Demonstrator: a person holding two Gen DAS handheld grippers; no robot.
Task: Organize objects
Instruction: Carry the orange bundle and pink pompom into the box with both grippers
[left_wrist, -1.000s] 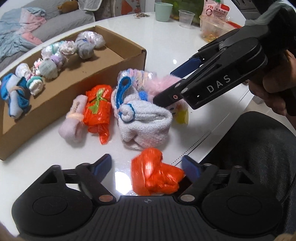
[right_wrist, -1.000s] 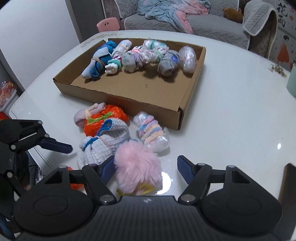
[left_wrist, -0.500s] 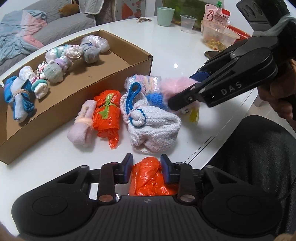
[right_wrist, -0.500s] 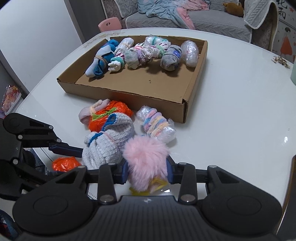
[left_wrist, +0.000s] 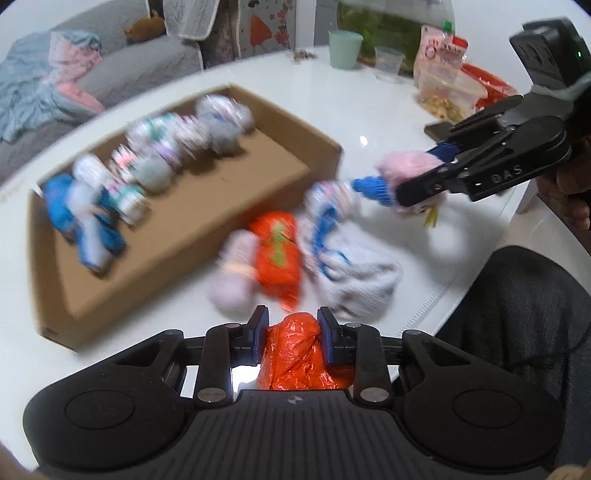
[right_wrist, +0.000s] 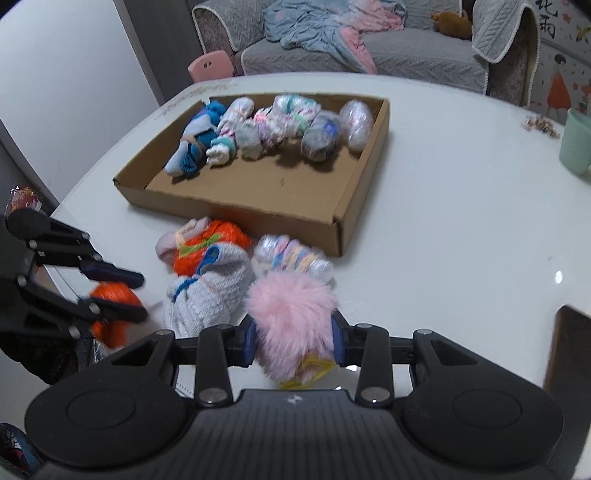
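Left wrist view: left claw (left_wrist: 293, 341), open a second ago, now pinches the crinkled orange plastic bundle (left_wrist: 295, 350); right claw (right_wrist: 293, 345) has closed on the fluffy pink pom-pom (right_wrist: 291, 314), the shallow cardboard box (right_wrist: 343, 225) ahead of both.

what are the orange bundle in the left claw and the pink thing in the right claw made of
Orange bundle: seemingly thin plastic film, glossy and crinkled, with sharp creases catching light. Pink thing: probably faux fur or fluffy yarn, matte, with long soft fibres; something yellow shows beneath it.
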